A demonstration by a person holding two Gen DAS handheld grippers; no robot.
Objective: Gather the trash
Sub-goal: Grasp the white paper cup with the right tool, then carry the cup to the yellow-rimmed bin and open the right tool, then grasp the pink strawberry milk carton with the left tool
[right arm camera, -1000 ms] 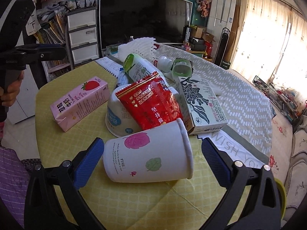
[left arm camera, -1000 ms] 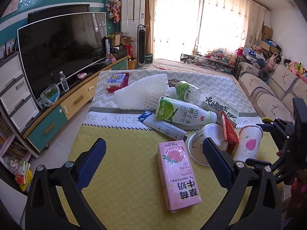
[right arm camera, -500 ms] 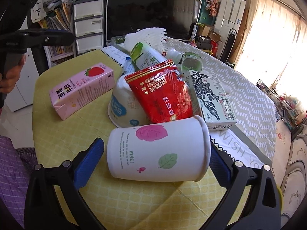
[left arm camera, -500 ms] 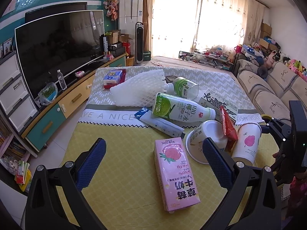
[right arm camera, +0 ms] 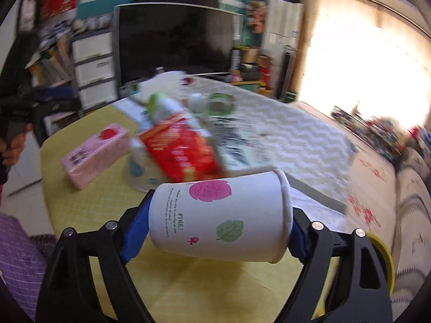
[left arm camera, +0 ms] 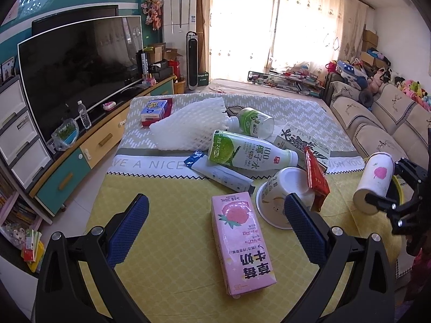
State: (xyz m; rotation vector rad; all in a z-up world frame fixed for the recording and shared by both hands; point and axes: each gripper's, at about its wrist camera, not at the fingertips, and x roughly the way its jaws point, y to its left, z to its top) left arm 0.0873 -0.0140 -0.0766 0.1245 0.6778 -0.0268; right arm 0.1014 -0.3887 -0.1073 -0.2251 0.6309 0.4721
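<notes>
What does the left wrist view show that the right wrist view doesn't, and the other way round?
Only the left wrist view: the open left gripper and the white foam net. Only the right wrist view: the right gripper closed end to end on the paper cup, and a purple sleeve. Both: the cup, the pink milk carton, and the red snack bag.

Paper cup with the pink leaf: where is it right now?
The paper cup lies sideways, clamped end to end in the right gripper, lifted off the yellow tablecloth; in the left wrist view it is at far right, right of the red snack bag.
</notes>
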